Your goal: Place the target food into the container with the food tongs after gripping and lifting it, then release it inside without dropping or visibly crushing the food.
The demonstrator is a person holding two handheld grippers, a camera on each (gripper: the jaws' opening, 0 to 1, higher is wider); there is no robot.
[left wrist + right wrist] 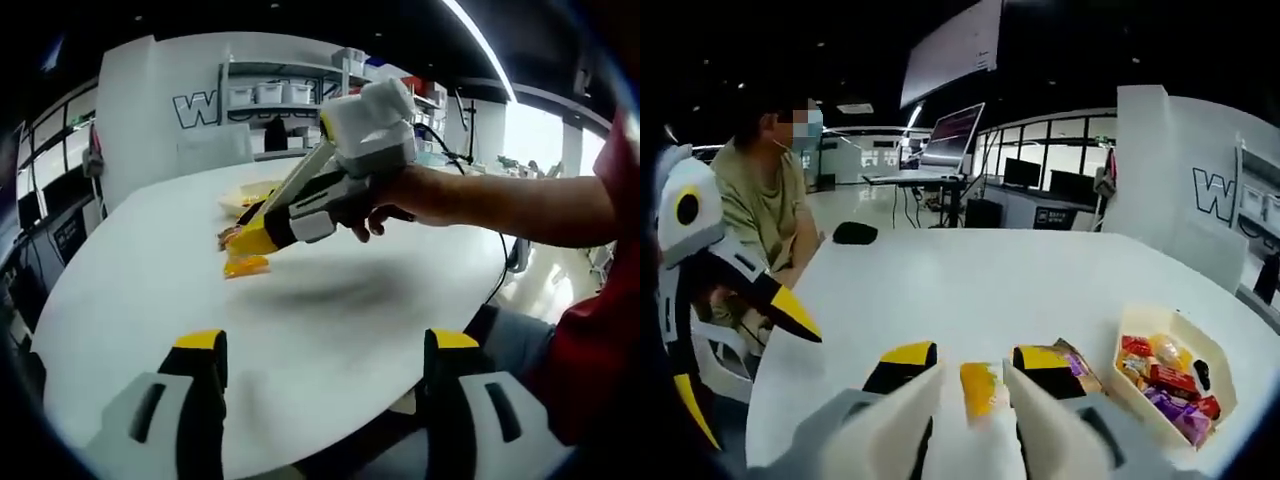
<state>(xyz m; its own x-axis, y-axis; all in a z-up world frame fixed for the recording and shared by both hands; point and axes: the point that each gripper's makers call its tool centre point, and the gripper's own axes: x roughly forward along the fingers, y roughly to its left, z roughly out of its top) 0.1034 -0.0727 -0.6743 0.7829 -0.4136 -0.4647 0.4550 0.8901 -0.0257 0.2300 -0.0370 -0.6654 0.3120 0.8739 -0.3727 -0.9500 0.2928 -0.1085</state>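
In your left gripper view, the left gripper [327, 365] rises from the bottom edge with its two yellow-tipped jaws spread wide, nothing between them, above the near rim of the white table [330, 300]. Beyond it, across bare tabletop, your right hand [395, 200] holds the right gripper [237, 240], angled down toward the surface. Its yellow tips sit at the orange food packet [246, 265], which lies flat on the table. Just behind, the container [245, 198] shows as a pale tray, partly hidden by the right gripper body. Shelving with white bins [268, 92] stands along the far wall.

In your right gripper view, the white tongs [975, 410] extend forward from the bottom, their two blades standing either side of the orange food packet [978, 390]; you cannot tell whether the blades touch it. The jaws stand part open around the tongs. A second packet [1075, 365] lies just right of the tips. The container [1140, 325] sits near, to the right, holding assorted wrapped snacks [1165, 385]. The left gripper [700, 290] enters at the left edge. Further off, a seated person [765, 205] faces the table, beside a black object [855, 233].
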